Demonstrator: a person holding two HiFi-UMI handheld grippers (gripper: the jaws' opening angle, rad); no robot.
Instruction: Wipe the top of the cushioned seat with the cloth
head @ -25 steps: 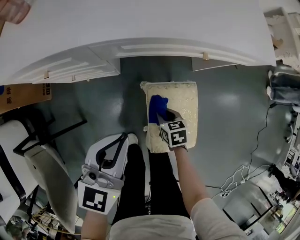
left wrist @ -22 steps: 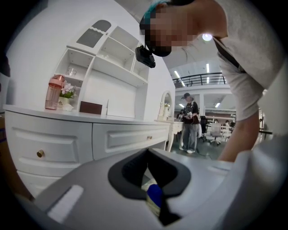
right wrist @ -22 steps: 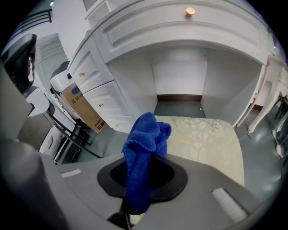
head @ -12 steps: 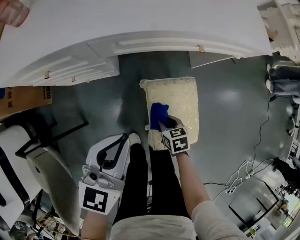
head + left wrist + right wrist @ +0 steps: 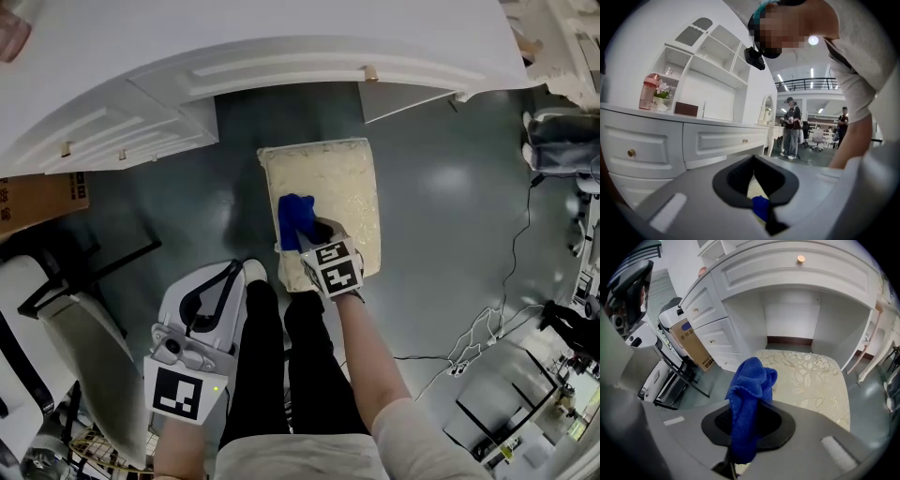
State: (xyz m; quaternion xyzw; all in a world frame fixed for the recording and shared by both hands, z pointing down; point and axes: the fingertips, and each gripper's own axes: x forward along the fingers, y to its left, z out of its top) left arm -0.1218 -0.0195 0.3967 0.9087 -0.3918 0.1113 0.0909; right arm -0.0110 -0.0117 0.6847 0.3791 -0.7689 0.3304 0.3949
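A: Moved since 1 second ago: right gripper (image 5: 315, 239) and cloth (image 5: 294, 217), drawn back toward the near edge of the cushioned seat (image 5: 345, 178).
B: Grip state, right?
A: Jaws clamped on the blue cloth. Right gripper view shows it bunched upright between them, above the cream floral seat top.
B: Item 2, left gripper (image 5: 217, 298)?
A: Held low beside the person's leg (image 5: 258, 356), off the seat. Its own view shows jaws closed to a slit with nothing in them; a sliver of seat and cloth shows beyond.
B: Seen in 1 view only?
A: Left gripper view: pink bottle (image 5: 648, 91) on the white dresser (image 5: 712, 140), people (image 5: 791, 126) standing far off. Right gripper view: the recess under the dresser, directly behind the seat.
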